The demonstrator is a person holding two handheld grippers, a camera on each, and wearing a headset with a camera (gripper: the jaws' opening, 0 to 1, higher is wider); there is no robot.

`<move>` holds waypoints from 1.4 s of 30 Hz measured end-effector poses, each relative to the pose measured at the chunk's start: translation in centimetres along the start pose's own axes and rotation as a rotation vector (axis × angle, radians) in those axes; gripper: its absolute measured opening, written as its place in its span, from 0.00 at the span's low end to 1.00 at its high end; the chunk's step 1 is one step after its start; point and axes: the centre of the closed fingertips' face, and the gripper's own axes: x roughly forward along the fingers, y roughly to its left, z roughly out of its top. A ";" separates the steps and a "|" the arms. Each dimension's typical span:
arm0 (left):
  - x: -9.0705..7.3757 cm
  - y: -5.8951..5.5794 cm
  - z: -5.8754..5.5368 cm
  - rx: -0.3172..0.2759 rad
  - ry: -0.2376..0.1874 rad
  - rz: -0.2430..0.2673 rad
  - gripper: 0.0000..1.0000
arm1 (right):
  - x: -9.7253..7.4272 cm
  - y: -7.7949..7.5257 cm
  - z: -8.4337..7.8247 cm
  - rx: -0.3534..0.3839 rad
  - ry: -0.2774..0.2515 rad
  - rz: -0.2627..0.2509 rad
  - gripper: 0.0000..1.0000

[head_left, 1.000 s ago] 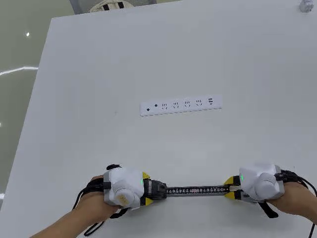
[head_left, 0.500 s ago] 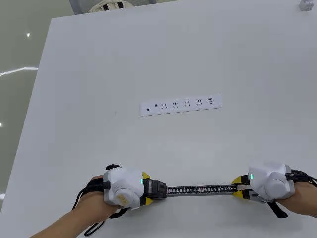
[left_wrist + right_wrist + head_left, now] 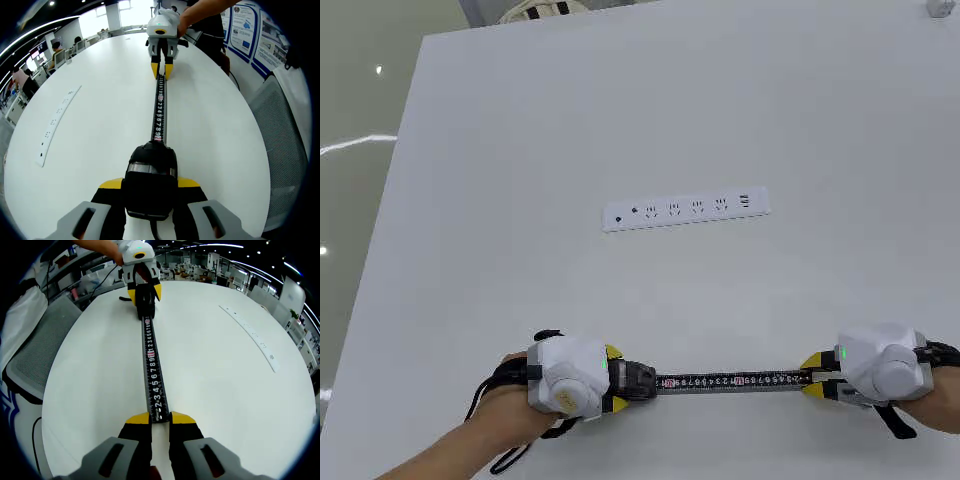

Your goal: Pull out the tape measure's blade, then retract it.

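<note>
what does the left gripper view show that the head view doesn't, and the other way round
Left gripper view: a mesh chair beside the table, wall posters, and the blade with its numbers close up.

Head view: the glossy floor left of the table, and the hand holding the left gripper.

Both: the tape measure case clamped in the left jaws, the right gripper pinching the blade's end, and the power strip.
</note>
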 end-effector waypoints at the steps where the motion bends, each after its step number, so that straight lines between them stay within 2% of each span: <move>1: 0.0 0.0 0.0 0.000 0.000 0.000 0.33 | 0.0 0.0 0.0 0.001 -0.001 0.000 0.10; 14: 0.0 0.0 0.1 0.003 0.000 -0.002 0.33 | -0.3 -0.2 -0.6 0.003 0.001 -0.001 0.10; 42: 0.2 0.0 0.2 -0.001 -0.011 0.010 0.35 | 0.0 -0.2 -0.4 -0.032 0.091 0.003 0.15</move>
